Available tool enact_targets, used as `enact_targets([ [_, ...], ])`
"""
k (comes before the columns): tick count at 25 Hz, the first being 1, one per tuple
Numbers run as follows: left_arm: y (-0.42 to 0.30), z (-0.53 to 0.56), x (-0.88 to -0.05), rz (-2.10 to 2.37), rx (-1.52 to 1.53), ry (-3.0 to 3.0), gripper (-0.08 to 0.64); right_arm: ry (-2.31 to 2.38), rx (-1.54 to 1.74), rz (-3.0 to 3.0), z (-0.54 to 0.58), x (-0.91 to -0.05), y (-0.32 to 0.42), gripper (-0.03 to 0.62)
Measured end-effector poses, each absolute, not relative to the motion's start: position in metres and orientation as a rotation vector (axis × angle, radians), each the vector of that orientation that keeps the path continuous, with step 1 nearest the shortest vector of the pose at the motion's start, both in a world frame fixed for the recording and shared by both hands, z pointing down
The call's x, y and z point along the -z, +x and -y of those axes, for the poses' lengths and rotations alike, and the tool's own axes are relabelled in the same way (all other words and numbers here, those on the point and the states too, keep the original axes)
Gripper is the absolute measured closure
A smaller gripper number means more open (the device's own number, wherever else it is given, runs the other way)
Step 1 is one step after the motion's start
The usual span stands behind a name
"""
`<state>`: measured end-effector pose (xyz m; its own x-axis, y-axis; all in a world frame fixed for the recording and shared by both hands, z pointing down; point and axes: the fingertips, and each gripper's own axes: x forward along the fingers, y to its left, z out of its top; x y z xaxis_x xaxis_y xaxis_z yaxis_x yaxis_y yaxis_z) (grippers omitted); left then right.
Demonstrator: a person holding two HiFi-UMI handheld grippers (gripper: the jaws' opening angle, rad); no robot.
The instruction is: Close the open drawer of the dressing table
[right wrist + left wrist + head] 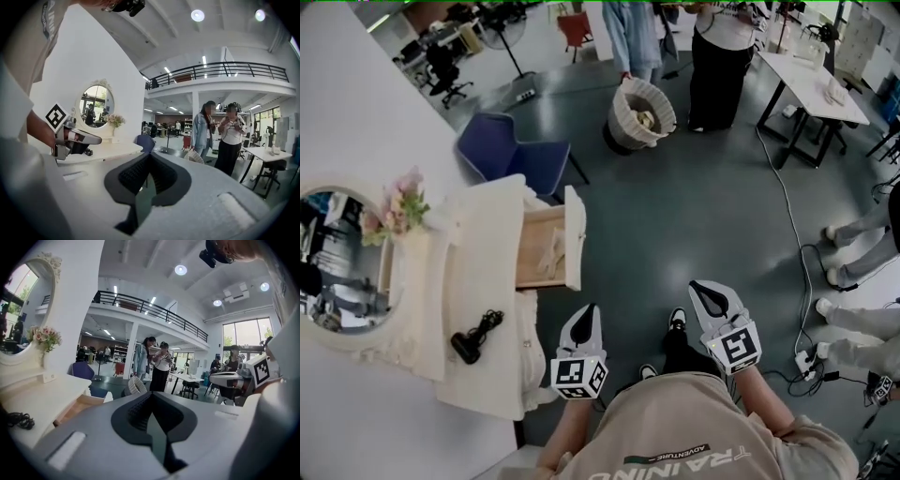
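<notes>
The cream dressing table (478,281) stands at the left against the white wall, with a round mirror (342,262) and pink flowers (398,206). Its drawer (548,246) is pulled out to the right and holds something pale. A black corded device (473,339) lies on the tabletop. My left gripper (589,312) hangs just below the drawer's near corner, apart from it, shut and empty. My right gripper (703,289) is further right over the floor, also shut and empty. The left gripper view shows the drawer (77,406) ahead-left of the shut left gripper (151,397). The right gripper (150,155) points past the table (108,151).
A blue chair (511,150) stands beyond the drawer, and a woven basket (640,112) sits on the floor further back. Two people (712,56) stand at the rear. A white table (811,80), floor cables (797,244) and a power strip (806,361) lie to the right.
</notes>
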<state>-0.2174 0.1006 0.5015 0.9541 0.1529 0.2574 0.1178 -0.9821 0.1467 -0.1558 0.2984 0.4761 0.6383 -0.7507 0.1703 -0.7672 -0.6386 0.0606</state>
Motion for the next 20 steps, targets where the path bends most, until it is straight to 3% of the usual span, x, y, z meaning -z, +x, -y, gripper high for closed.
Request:
enact_targets([
  [9, -0.103, -0.122, -0.470, -0.160, -0.349, 2.966, 0.543, 2.727, -0.171, 1.393, -0.304, -0.477, -0.045, 0.589],
  [20, -0.050, -0.107, -0.482, 0.034, -0.424, 2.963, 0.543, 2.653, -0.149, 1.582, -0.287, -0.471, 0.031, 0.591],
])
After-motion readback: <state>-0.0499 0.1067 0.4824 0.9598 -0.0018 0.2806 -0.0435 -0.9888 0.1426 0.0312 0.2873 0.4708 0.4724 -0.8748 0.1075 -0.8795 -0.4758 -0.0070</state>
